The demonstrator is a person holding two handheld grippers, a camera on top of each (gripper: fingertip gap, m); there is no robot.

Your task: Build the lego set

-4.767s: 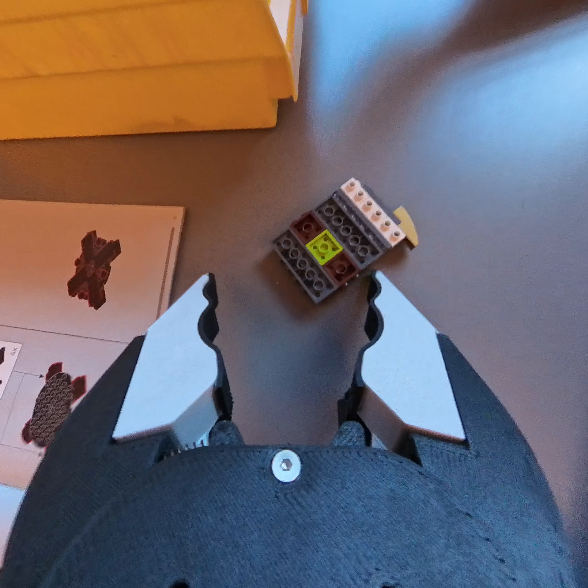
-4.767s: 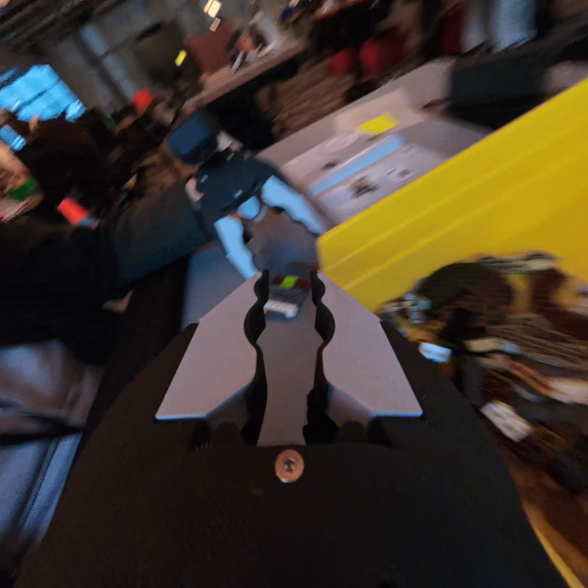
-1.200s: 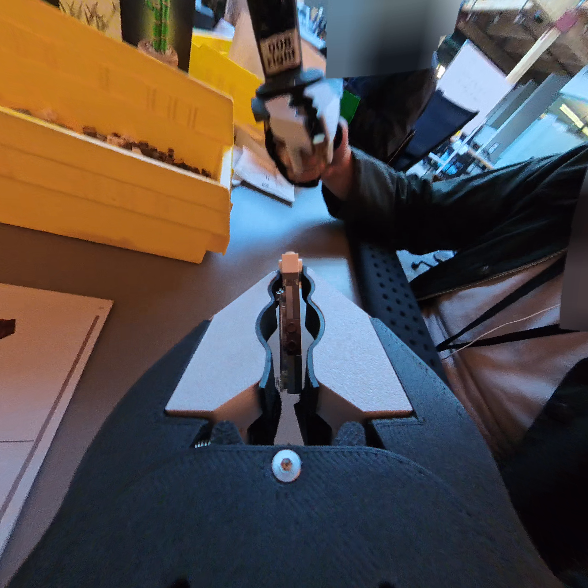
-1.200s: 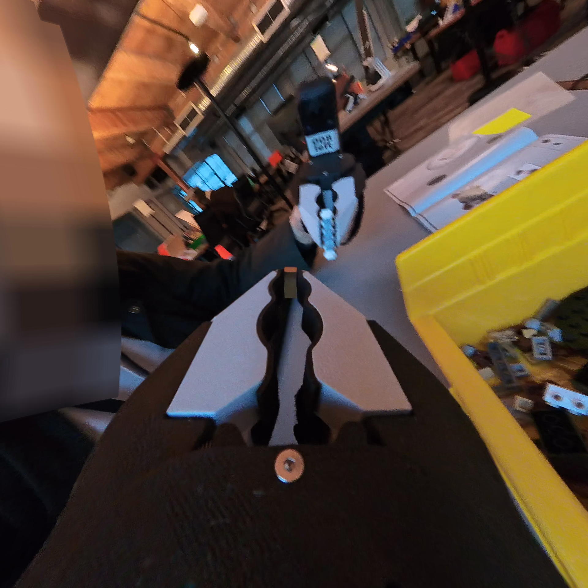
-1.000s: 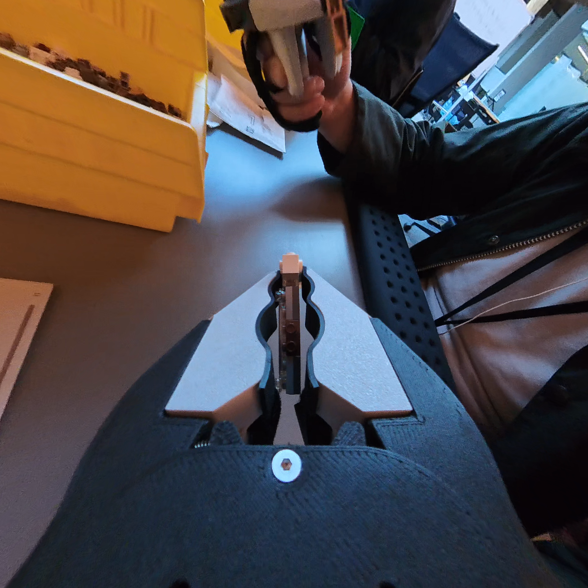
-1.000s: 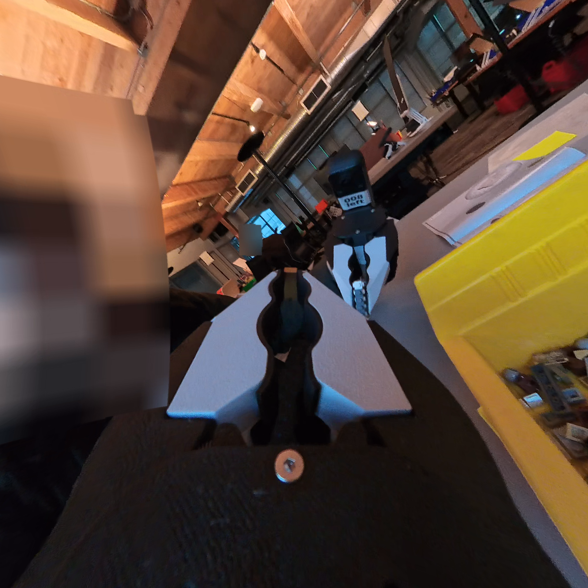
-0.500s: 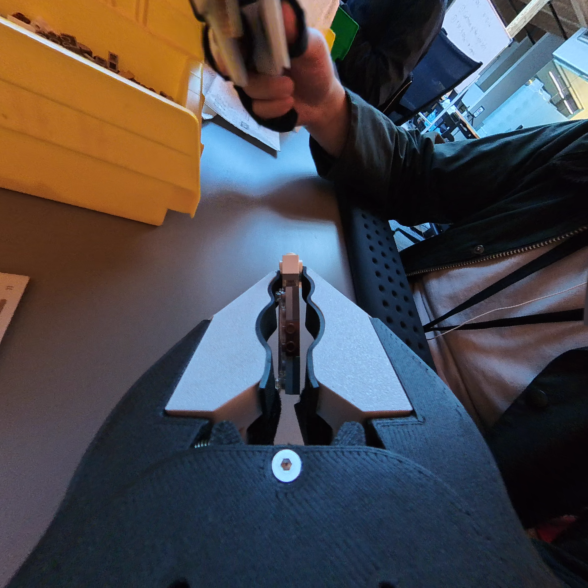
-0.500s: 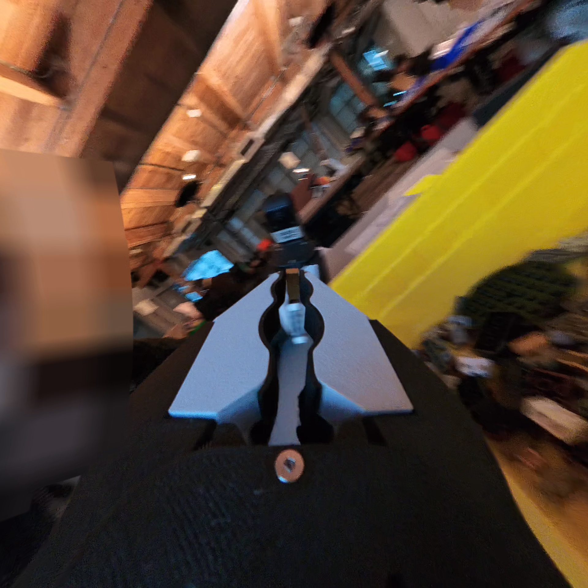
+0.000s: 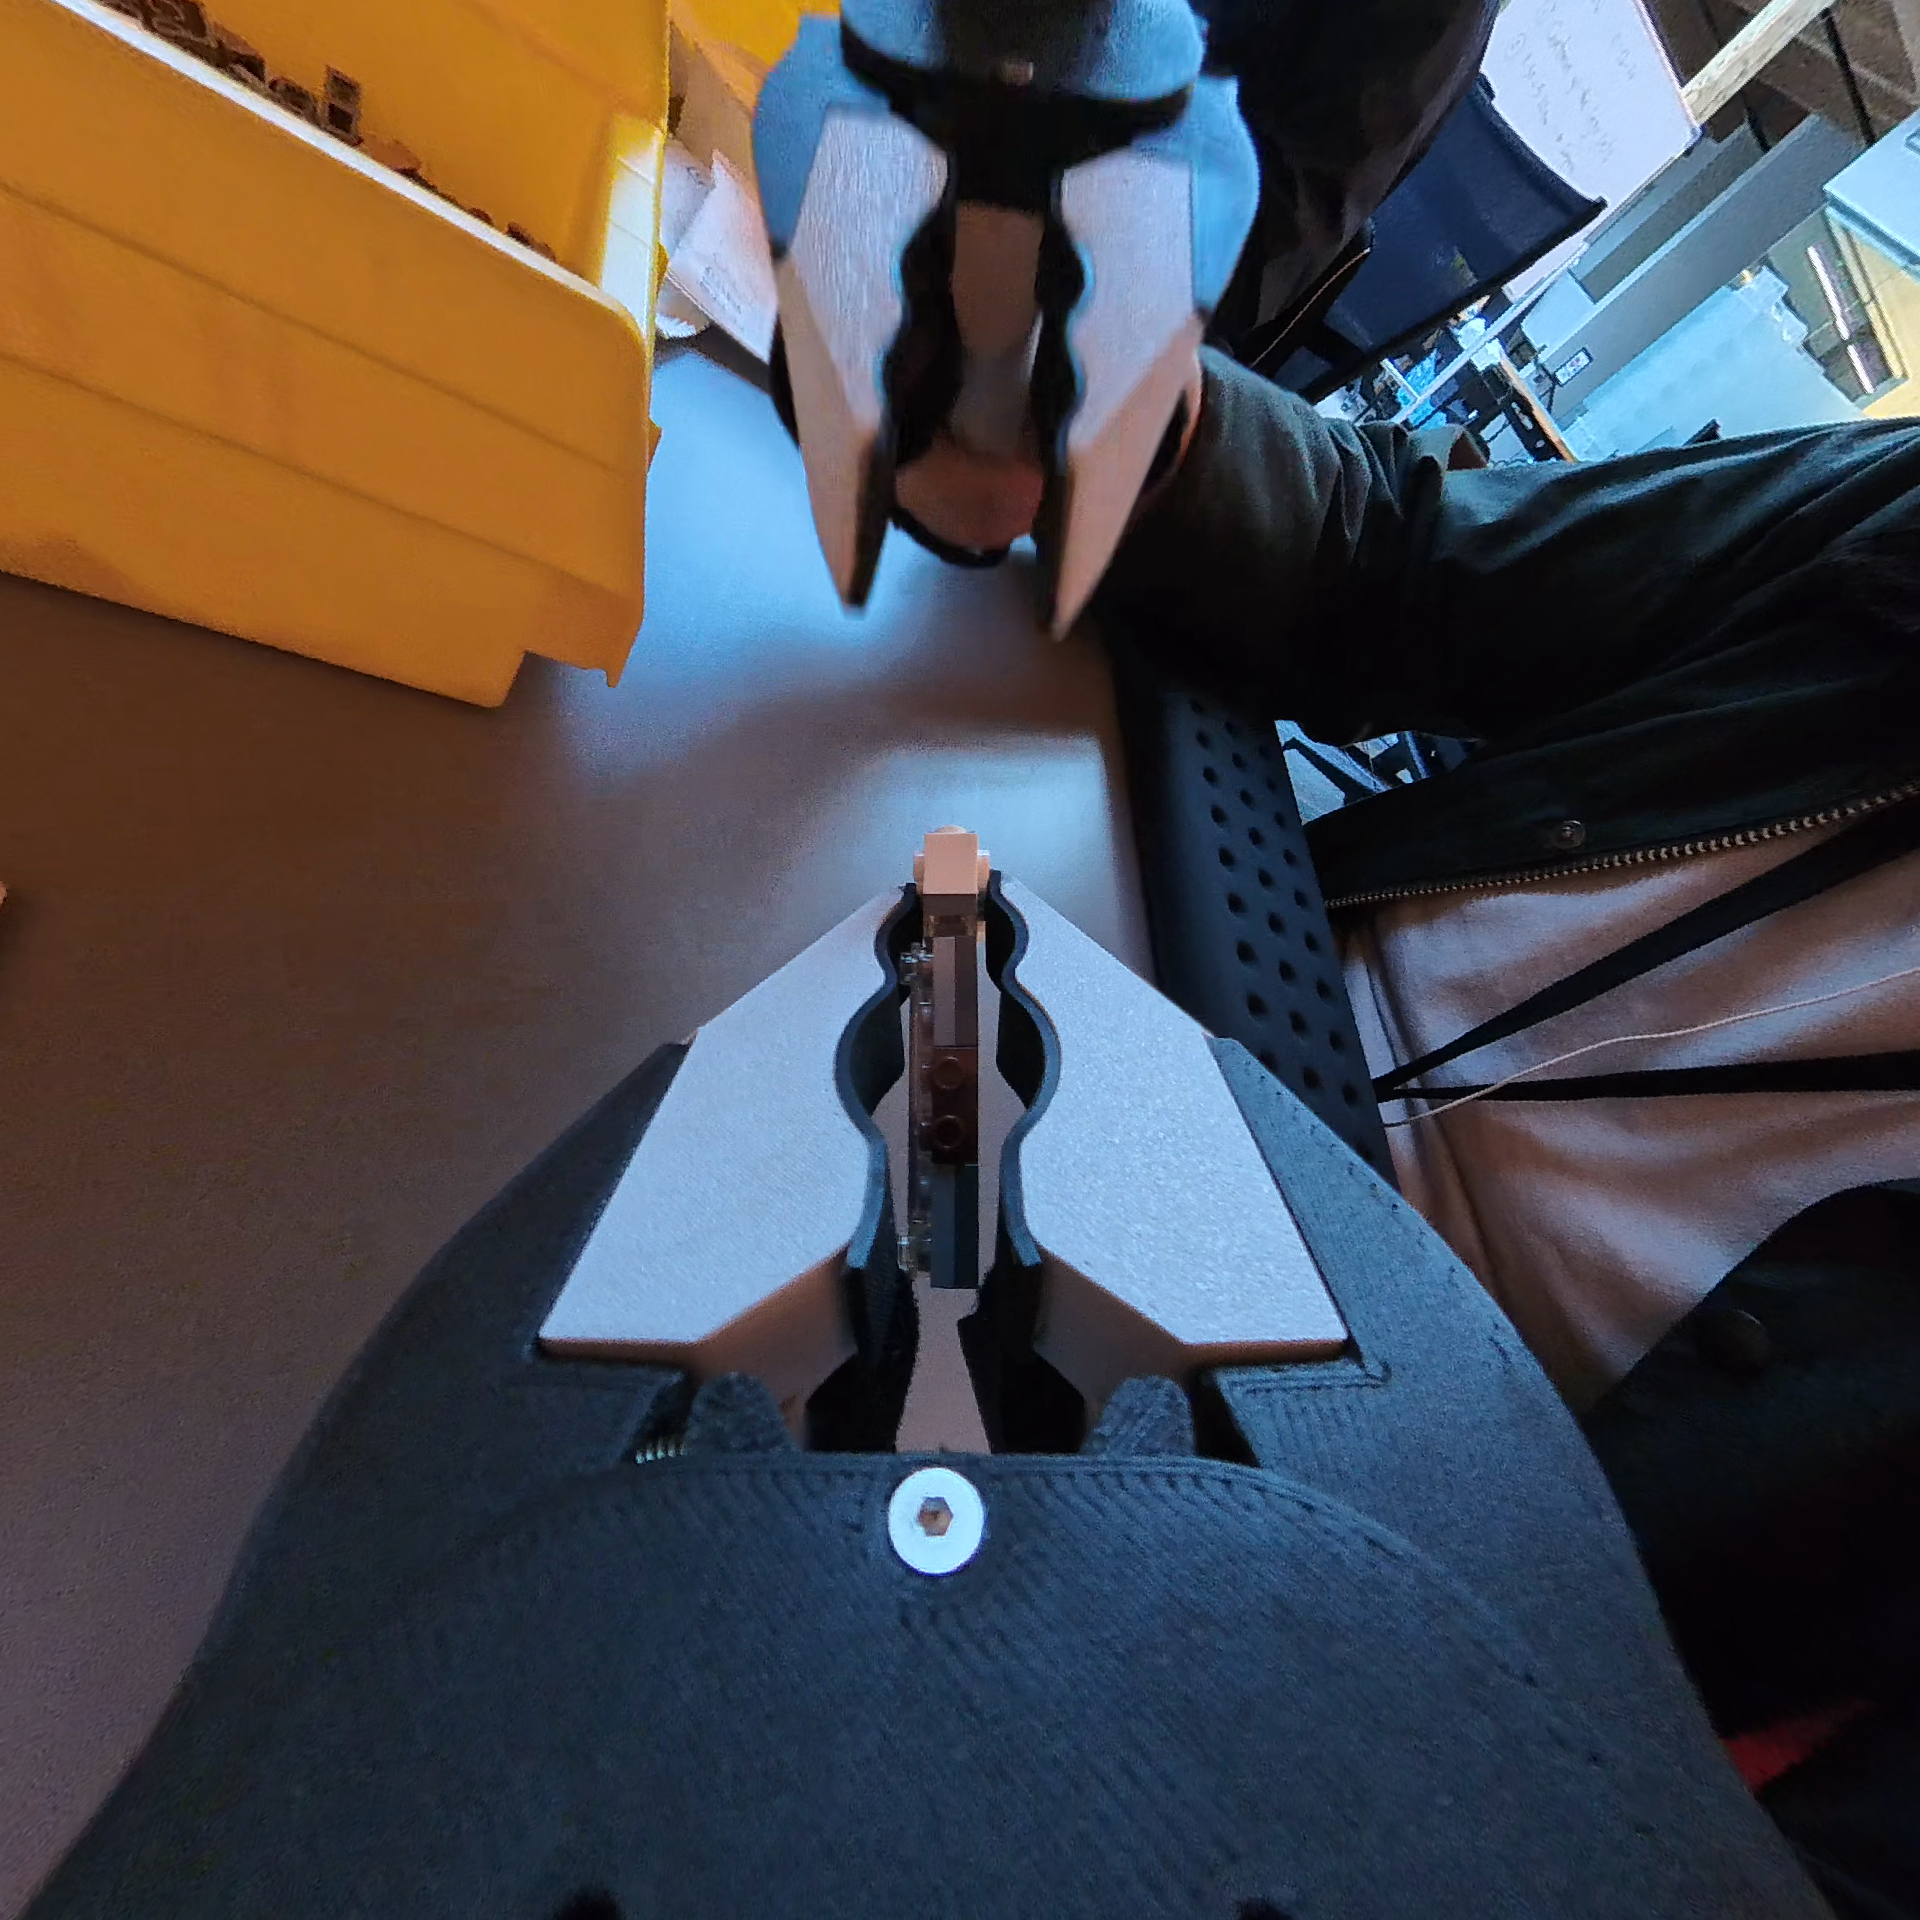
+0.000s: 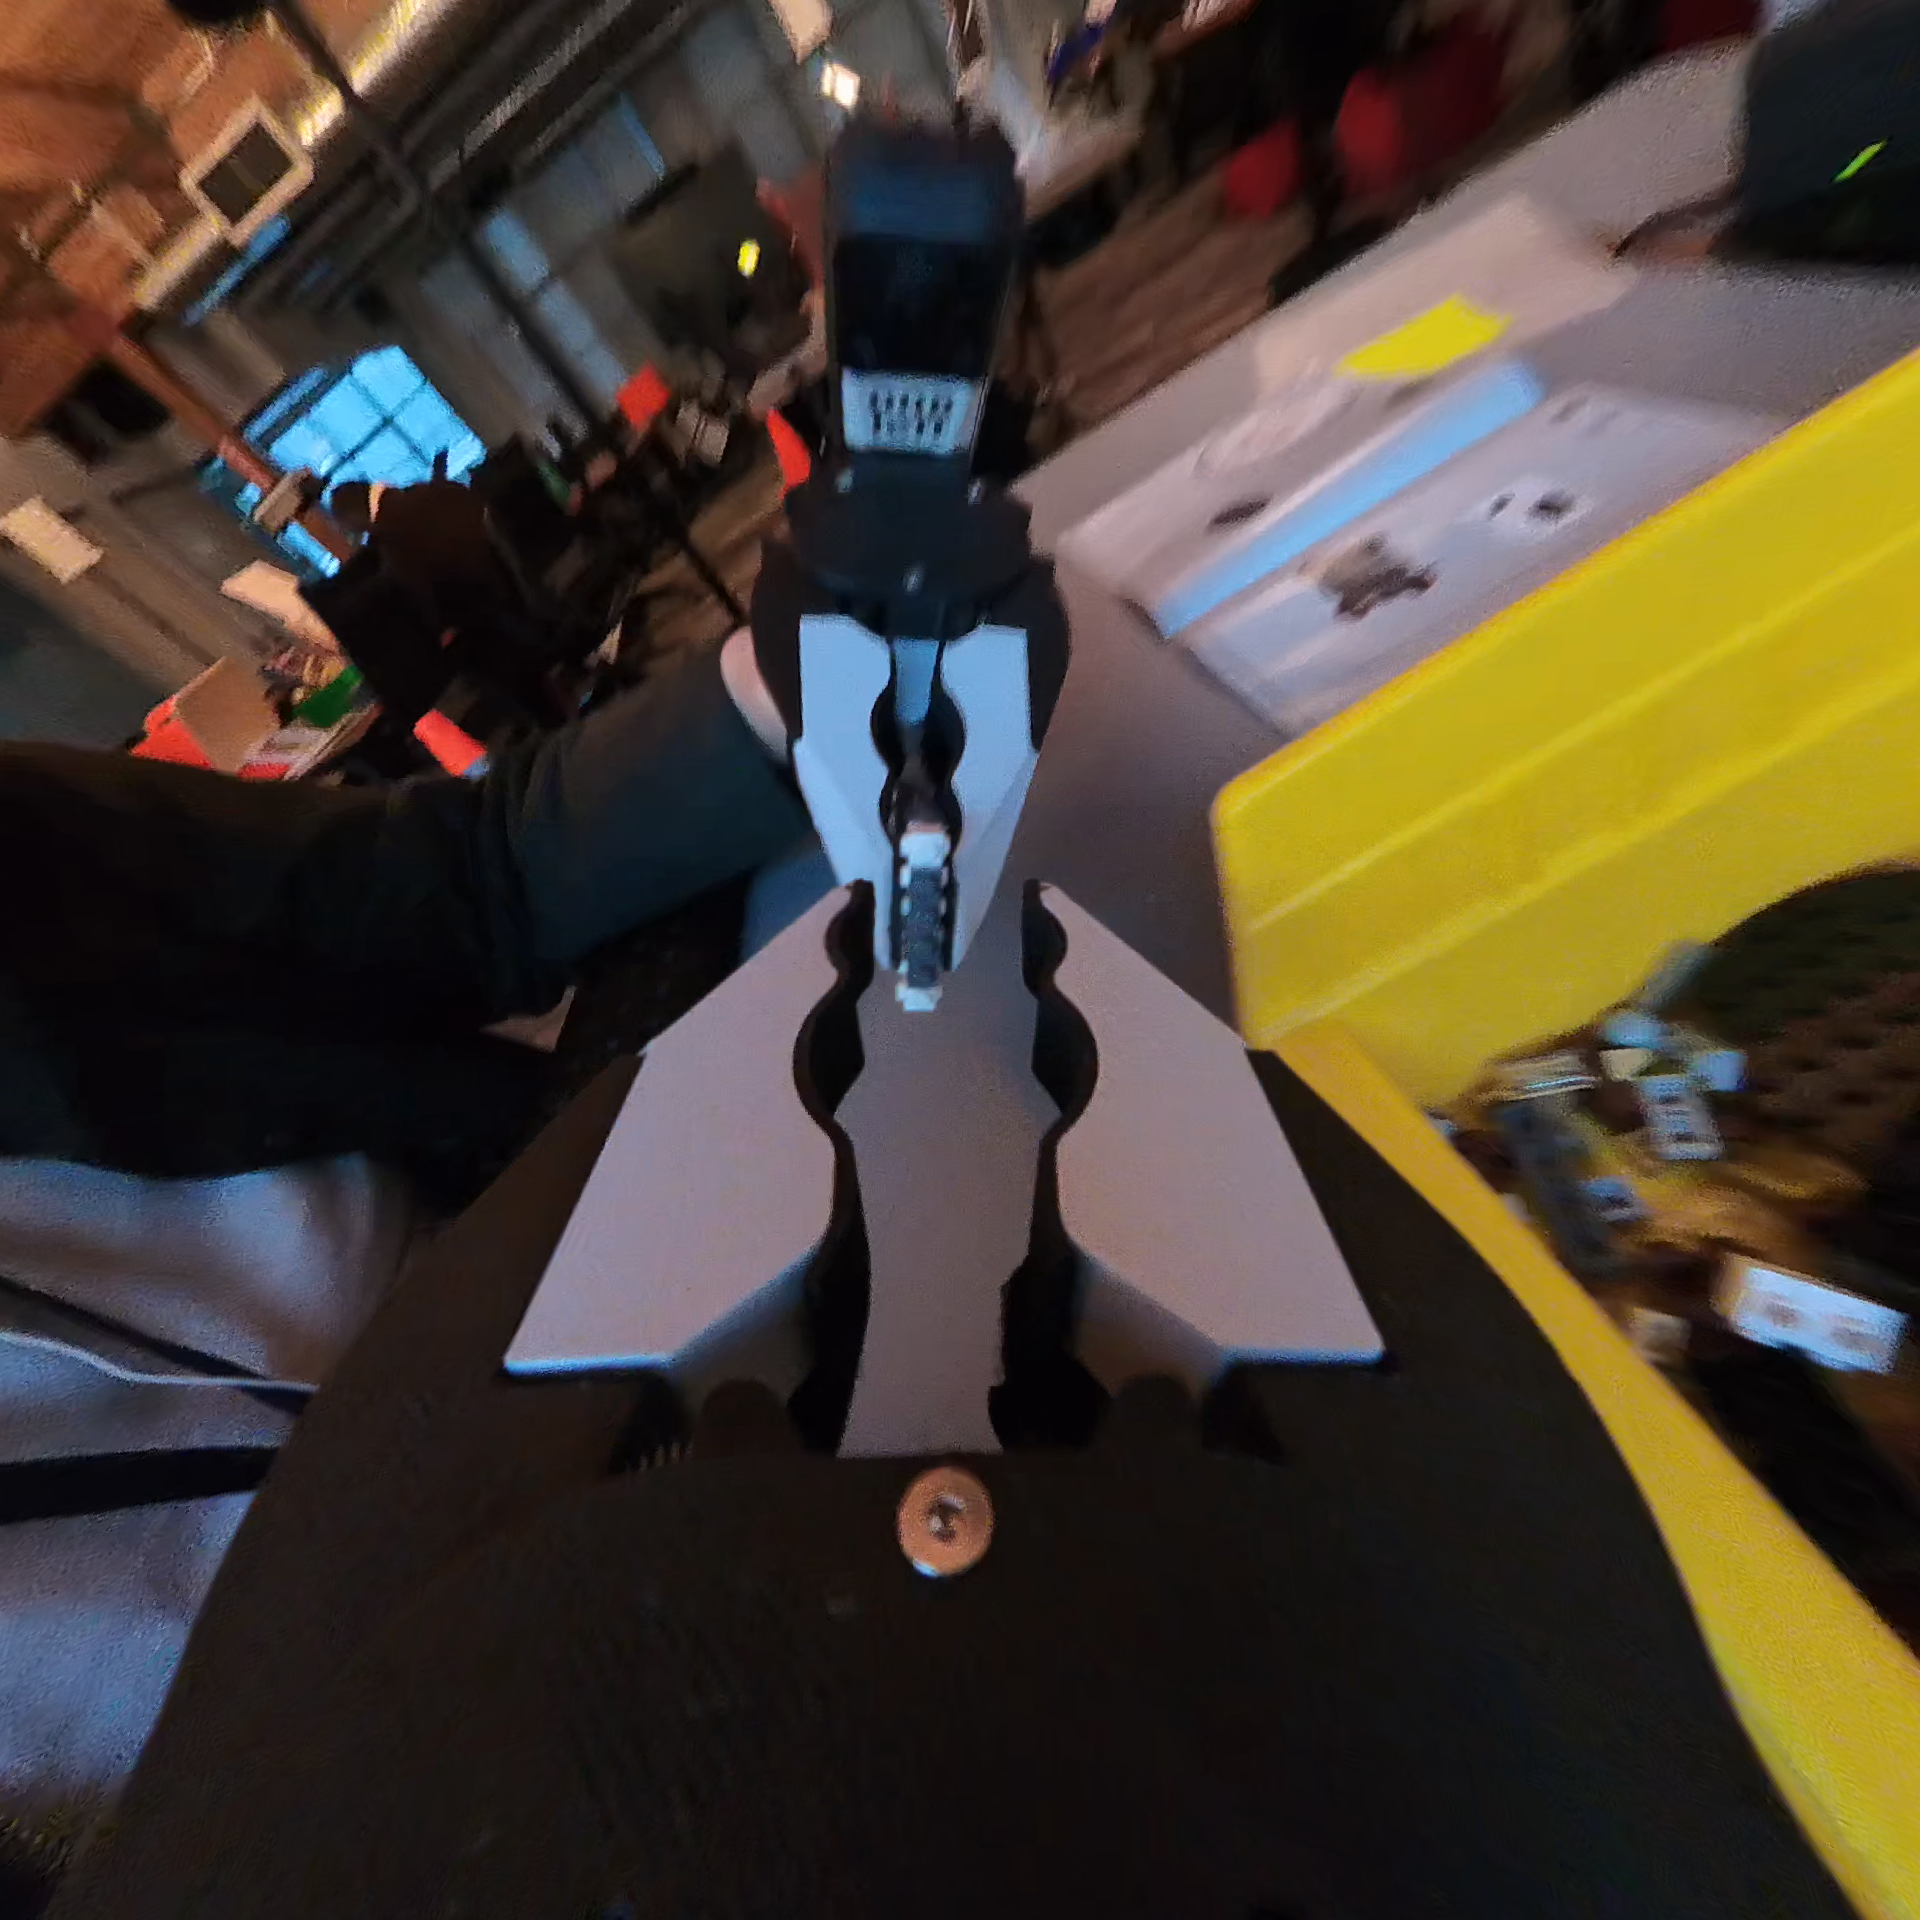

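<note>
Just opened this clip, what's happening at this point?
A person is building a lego set with two handheld grippers. The left gripper is shut edge-on around a small lego assembly, held above the table. The right gripper faces it with its jaws open and empty. A yellow bin of loose pieces sits alongside.

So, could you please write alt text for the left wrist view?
The left gripper is shut on a flat lego assembly held edge-on above a dark table. The right gripper faces it, jaws apart, beside a yellow bin.

black gripper [image 9: 943, 894], pale grey fingers [image 9: 748, 1164], dark sleeve [image 9: 1538, 582]
</note>
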